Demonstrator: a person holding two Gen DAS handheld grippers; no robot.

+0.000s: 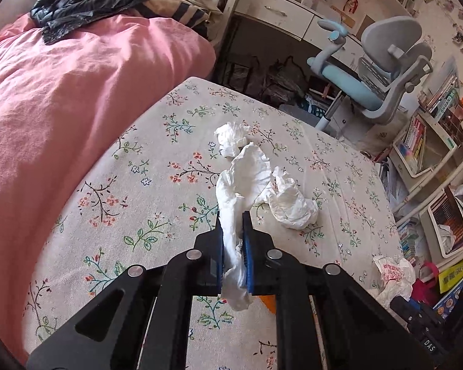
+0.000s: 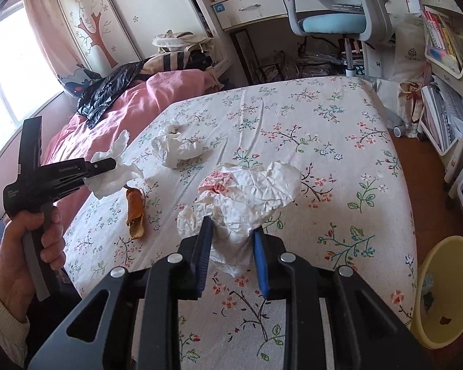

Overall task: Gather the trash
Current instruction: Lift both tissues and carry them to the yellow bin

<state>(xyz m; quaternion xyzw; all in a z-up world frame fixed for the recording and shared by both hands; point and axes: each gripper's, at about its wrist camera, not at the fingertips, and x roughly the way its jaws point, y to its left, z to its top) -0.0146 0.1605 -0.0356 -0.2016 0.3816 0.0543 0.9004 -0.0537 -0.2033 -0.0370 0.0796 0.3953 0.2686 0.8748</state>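
Bed with floral sheet (image 2: 324, 141); pink quilt (image 1: 61, 98) at nine o'clock, desk chair (image 1: 382, 71) at one. Left gripper (image 1: 233, 225) clamps a white tissue (image 1: 240, 178). Right gripper (image 2: 231, 234) clamps crumpled printed paper (image 2: 250, 191). Yellow bin (image 2: 447, 293) at four o'clock.

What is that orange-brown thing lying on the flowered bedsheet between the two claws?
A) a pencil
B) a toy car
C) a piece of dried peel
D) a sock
C: the piece of dried peel is curled, orange outside and pale inside, lying loose on the flowered bedsheet near the crumpled tissues.
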